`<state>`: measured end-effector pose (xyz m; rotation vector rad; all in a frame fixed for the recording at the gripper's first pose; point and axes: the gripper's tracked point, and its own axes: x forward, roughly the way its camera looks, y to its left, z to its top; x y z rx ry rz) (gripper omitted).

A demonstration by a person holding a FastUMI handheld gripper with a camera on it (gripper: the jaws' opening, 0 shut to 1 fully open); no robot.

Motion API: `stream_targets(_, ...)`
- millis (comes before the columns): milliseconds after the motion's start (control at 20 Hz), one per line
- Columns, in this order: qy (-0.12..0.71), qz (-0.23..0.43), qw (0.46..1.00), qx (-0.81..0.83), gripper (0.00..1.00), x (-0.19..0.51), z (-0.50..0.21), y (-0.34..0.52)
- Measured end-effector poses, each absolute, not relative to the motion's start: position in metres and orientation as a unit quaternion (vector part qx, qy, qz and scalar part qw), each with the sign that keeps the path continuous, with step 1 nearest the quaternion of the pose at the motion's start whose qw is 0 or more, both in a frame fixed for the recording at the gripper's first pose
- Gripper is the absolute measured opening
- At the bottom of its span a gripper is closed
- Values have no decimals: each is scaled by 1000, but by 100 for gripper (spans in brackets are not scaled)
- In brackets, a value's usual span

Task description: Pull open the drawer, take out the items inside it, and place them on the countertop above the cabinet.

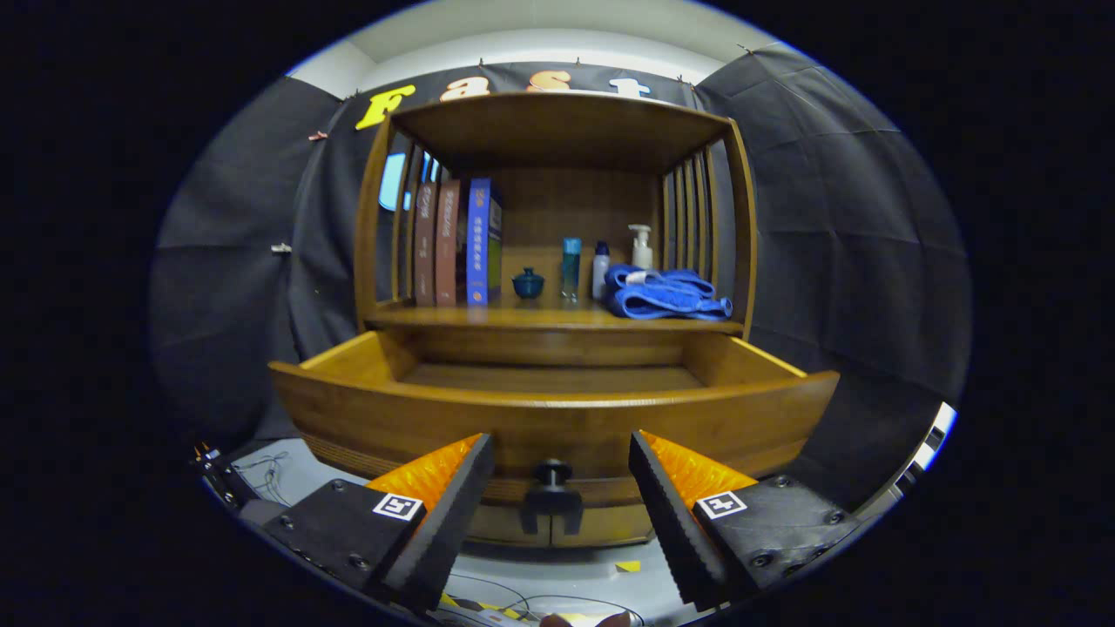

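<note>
Countertop (557,318) above drawer (557,418) seemingly emptied; gripper (557,461) jaws apart.

Warm honey-brown wood, faintly grained, on the drawer (557,418) and the cabinet (557,131) at 12 o'clock of it. Black on the drawer knob (552,473). On the countertop (557,318): two reddish-brown books (435,244), then one royal-blue book (478,242) at 3 o'clock of them (pale lettering down its spine, unreadable). Dark teal on the small lidded pot (528,283); clear turquoise on the slim bottle (571,268); white with a dark cap on the next bottle (600,270); cream-white on the pump bottle (642,246). Bright blue on the folded towel (666,294). Black-and-white square markers (397,506) by the spread gripper (557,496).
</note>
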<state>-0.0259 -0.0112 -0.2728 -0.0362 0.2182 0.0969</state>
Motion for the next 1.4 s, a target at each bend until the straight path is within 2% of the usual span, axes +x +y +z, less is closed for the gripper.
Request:
stream_targets(250,59,67,996,-22,99,-12,-193,-7)
stream_targets(550,182,80,980,24,98,42,-181,6)
stream_targets(900,408,87,909,2,98,111,-256,9)
stream_targets(1200,547,63,835,-20,98,125,-341,-1)
stream_targets(1400,604,36,796,-18,93,124,-372,-6)
